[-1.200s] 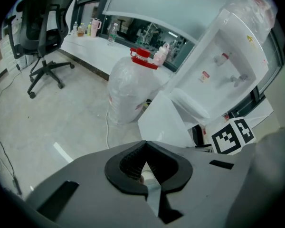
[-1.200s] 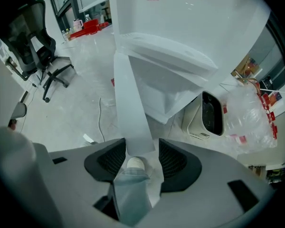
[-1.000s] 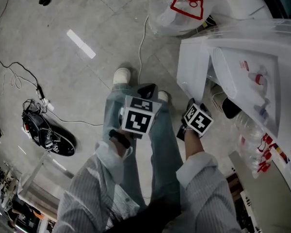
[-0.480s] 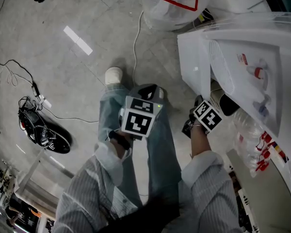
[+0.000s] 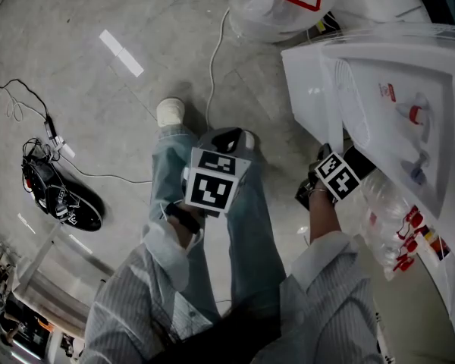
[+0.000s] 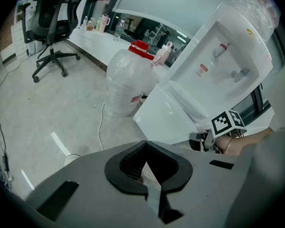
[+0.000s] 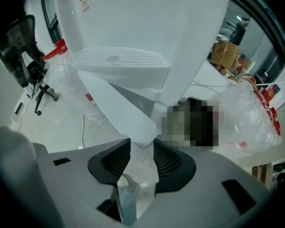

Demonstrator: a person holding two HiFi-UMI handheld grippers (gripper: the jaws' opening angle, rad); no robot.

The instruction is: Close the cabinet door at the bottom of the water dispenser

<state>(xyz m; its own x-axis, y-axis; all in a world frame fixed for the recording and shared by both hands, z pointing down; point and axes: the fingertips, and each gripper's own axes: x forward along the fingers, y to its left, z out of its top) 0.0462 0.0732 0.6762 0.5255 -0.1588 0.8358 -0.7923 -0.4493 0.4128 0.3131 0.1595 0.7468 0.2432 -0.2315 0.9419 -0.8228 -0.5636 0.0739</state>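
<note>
One cabinet door point(image 7: 118, 103): ajar, swung out from the water dispenser point(image 7: 147, 18) base.
Right gripper point(image 7: 142, 151): jaws pinched on its free edge, probably to steer it shut.
Left gripper point(image 6: 143, 158): jaws together, empty, held clear.

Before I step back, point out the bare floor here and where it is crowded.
Bare floor lies open between the black cable bundle, the white cord and the person's shoe. It is crowded at the water dispenser, with wrapped bottles on both sides of it.
</note>
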